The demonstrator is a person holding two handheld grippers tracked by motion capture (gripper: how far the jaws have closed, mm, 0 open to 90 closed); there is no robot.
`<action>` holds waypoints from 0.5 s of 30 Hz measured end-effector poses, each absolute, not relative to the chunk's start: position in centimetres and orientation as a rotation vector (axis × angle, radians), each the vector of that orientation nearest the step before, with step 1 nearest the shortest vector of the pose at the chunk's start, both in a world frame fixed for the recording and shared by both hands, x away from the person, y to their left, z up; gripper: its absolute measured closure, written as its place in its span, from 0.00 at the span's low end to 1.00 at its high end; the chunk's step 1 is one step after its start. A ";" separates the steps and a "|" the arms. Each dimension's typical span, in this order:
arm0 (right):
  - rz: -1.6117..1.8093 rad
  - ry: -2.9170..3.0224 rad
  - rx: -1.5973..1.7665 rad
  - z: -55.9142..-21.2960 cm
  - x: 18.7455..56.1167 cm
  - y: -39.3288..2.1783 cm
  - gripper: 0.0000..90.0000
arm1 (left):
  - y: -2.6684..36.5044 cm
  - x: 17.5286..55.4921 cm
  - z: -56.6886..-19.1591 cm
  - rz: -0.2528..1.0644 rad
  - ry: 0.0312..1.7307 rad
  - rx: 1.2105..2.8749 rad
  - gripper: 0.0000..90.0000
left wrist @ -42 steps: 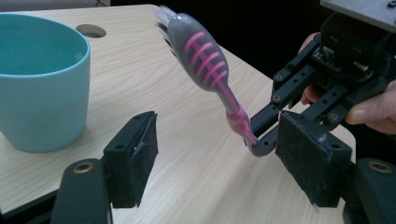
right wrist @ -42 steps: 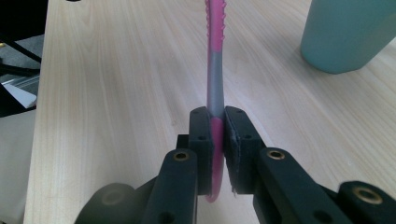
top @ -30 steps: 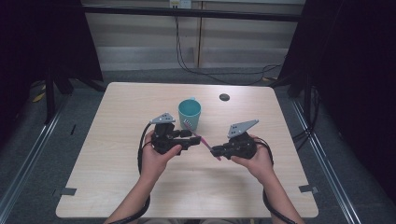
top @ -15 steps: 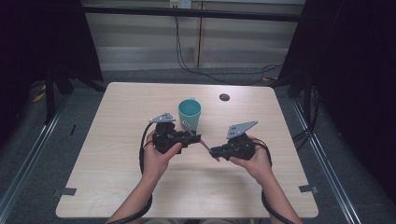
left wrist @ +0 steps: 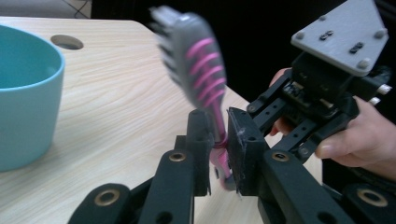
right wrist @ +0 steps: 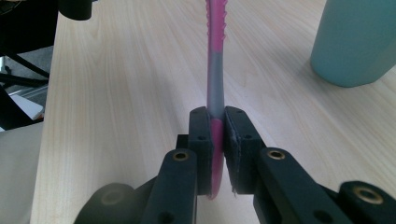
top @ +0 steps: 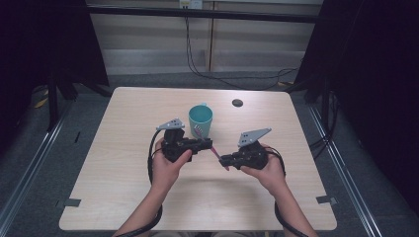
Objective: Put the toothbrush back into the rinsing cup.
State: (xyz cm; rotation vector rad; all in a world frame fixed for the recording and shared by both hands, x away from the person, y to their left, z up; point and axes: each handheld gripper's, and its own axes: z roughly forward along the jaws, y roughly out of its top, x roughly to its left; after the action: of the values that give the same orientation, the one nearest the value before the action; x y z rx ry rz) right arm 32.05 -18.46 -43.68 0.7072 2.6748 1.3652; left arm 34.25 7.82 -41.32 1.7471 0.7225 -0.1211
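Observation:
A pink and grey toothbrush [top: 216, 154] hangs above the table between my two grippers. My left gripper [top: 210, 145] is shut on its thin neck, and in the left gripper view the bristled head [left wrist: 196, 60] rises above the jaws [left wrist: 217, 126]. My right gripper [top: 223, 160] is shut on the handle [right wrist: 215, 88], which runs straight up from its jaws [right wrist: 217, 116]. A teal cup [top: 200, 120] stands upright just behind the left gripper; its rim [left wrist: 23, 93] and its side [right wrist: 355, 42] are close by. The other hand's gripper [left wrist: 322, 93] faces the left one.
The light wooden table [top: 123, 187] has a small round dark hole [top: 237, 102] near its far edge. Dark curtains and metal floor rails flank the table. Cables trail from both grippers down past the forearms.

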 end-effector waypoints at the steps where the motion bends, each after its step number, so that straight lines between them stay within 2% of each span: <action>1: 1.365 2.675 0.707 -43.7 32.1 -18.5 0.91 | 7.8 34.3 -41.3 -0.121 0.723 1.747 0.89; 15: 1.380 2.664 0.695 -43.7 31.8 -17.7 0.89 | 7.6 34.3 -40.9 -0.131 0.731 1.727 0.90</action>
State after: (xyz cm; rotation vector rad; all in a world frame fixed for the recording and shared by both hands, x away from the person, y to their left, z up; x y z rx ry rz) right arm 31.76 -17.73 -43.72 0.6955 2.6635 1.3801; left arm 34.32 7.56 -40.95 1.7266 0.7313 -0.1313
